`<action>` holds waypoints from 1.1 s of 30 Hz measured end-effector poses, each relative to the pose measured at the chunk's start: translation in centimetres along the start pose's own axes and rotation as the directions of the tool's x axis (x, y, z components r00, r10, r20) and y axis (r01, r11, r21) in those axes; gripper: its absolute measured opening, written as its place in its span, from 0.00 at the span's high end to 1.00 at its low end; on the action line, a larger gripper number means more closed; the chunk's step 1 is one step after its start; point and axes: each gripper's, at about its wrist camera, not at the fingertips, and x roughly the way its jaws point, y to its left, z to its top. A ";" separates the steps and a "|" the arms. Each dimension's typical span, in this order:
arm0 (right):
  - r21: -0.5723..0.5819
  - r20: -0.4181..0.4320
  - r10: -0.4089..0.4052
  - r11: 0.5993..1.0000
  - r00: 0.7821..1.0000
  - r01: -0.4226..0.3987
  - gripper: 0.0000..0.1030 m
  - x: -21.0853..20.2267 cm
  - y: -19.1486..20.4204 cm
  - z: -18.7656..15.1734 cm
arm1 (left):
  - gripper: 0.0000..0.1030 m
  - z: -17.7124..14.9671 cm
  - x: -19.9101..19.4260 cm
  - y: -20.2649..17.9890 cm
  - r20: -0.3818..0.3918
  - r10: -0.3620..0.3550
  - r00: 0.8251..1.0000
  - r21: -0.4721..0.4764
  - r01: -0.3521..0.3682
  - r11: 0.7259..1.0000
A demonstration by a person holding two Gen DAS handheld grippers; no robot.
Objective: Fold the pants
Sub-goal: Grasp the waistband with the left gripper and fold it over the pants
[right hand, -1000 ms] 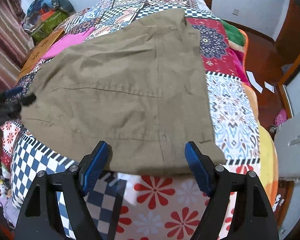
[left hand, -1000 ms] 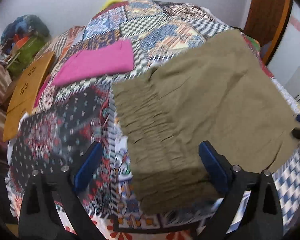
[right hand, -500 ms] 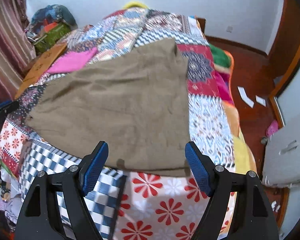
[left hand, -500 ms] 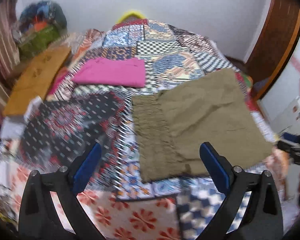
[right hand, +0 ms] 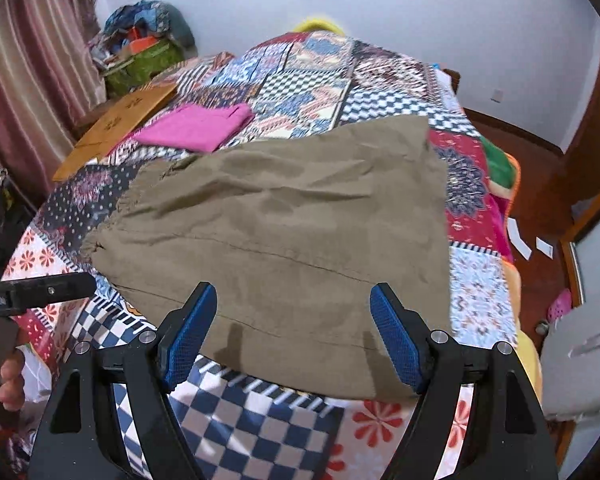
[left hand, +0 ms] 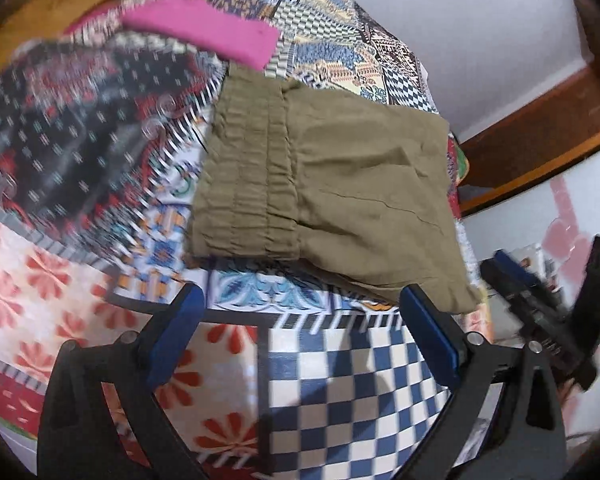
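Leftmost, striped curtain [right hand: 24, 92]: hangs down the left edge of the right wrist view, beside the bed.
Bag pile [right hand: 140, 44]: a green bag heaped with coloured things, in the far left corner by the white wall.
Wooden board [right hand: 116, 128]: a tan panel with cut-out marks, lying along the left edge of the bed.
Left gripper [left hand: 300, 334]: jaws spread wide with nothing between the blue pads, held over the checkered near edge of the bed, short of the pants; this view is motion-blurred.
Left gripper again [right hand: 32, 292]: seen from the right wrist camera as a black bar at the left edge, with a person's fingers [right hand: 10, 384] wrapped round its handle.
Pink folded garment [right hand: 198, 126]: lies flat on the bedspread beyond the pants' waistband, close to them but apart.
Patchwork bedspread [right hand: 308, 76]: many-coloured squares, covering the whole bed.
Olive pants [right hand: 292, 232]: folded into a rough rectangle and lying flat on the near half of the bed, gathered elastic waistband [left hand: 248, 184] toward the left, near hem close to the bed's front edge.
Right gripper [right hand: 294, 336]: jaws spread apart, gripping nothing, hovering at the near hem of the pants.
Paper scraps [right hand: 520, 240]: two white slips on the reddish floor to the right of the bed.
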 end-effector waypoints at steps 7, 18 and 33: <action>-0.043 -0.104 0.000 0.999 0.995 -0.004 0.27 3.4 0.7 -1.2 | 0.03 1.3 1.9 -0.3 -0.006 -0.027 1.000 -0.037 0.027 0.999; 0.015 -0.122 0.071 0.997 0.990 -0.070 0.27 4.0 -0.1 -1.7 | 0.01 4.3 4.2 1.1 0.033 -0.058 0.998 -0.188 0.063 0.980; 0.025 -0.120 0.071 0.997 0.990 -0.068 0.26 4.1 -0.2 -1.5 | 0.61 5.1 3.6 -1.0 0.122 0.071 0.990 -0.077 -0.062 0.995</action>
